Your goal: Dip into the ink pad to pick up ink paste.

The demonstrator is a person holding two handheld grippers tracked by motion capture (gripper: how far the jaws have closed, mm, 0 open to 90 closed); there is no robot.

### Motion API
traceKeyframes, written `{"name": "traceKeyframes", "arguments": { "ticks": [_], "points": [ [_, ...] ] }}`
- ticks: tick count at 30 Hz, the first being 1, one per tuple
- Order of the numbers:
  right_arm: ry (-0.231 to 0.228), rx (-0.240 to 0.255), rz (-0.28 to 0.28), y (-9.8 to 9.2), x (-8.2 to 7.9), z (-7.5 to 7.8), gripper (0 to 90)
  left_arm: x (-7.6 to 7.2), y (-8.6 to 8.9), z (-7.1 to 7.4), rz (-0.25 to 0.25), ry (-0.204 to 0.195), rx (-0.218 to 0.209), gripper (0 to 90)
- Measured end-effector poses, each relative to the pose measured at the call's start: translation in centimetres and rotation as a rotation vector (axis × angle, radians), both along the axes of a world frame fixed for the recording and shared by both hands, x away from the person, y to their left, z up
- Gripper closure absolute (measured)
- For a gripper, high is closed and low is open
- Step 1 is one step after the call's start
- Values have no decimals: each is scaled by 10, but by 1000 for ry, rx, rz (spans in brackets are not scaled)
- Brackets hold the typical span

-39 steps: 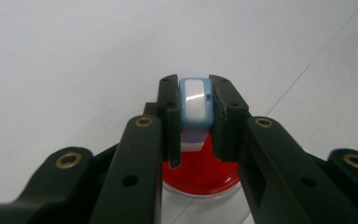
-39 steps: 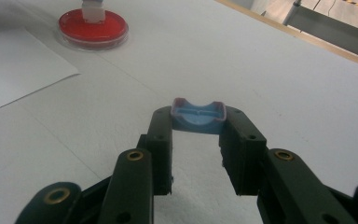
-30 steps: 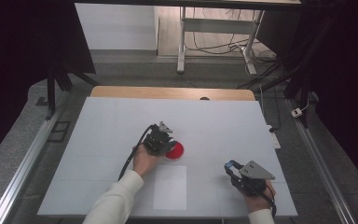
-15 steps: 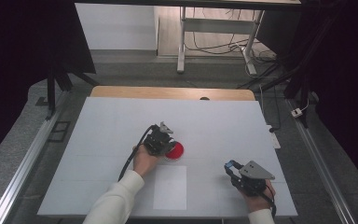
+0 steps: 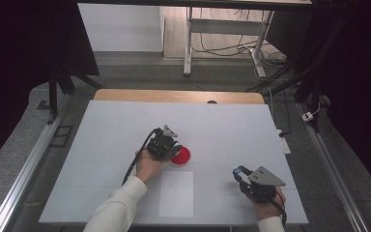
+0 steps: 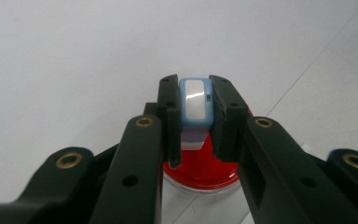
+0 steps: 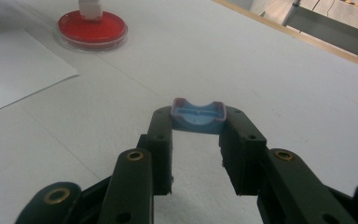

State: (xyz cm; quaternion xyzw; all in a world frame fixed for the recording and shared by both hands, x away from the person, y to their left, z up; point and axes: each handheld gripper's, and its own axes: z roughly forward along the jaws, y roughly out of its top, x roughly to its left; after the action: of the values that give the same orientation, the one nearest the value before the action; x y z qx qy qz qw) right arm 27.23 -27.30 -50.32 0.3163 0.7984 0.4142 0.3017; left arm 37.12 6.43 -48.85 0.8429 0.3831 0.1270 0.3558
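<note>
A small light-blue and white block [image 6: 196, 105] is clamped between the jaws of my left gripper [image 6: 196, 121], which is shut on it. Its lower end rests on a round red dish [image 6: 200, 170] in a clear rim. In the high view the left gripper [image 5: 170, 147] sits at the left edge of the red dish [image 5: 181, 156], mid-table. My right gripper [image 7: 198, 128] is shut on a small blue cap [image 7: 198, 116] with a curved top, held just above the table. The right gripper [image 5: 240, 173] is near the front right of the table.
A white sheet of paper [image 5: 176, 193] lies flat between the two hands near the front edge. The white table [image 5: 232, 125] has a wooden strip [image 5: 174, 95] along its far edge. From the right gripper view, the red dish [image 7: 91, 28] is far off at upper left.
</note>
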Motion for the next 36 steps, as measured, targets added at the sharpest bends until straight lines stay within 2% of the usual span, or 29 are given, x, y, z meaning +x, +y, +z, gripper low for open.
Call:
{"name": "traceKeyframes", "arguments": {
  "ticks": [9,17,25,36],
  "points": [
    [0,-1,0,0,0,0,650,-4,6,8,-6,-5,-46,754],
    [2,-9,0,1,0,0,649,-8,5,11,-35,1,-59,754],
    [3,-9,2,1,0,-1,650,-8,-2,8,-61,18,-45,753],
    [3,-7,0,0,0,-1,650,-5,-7,2,-60,24,-10,754]
  ]
}}
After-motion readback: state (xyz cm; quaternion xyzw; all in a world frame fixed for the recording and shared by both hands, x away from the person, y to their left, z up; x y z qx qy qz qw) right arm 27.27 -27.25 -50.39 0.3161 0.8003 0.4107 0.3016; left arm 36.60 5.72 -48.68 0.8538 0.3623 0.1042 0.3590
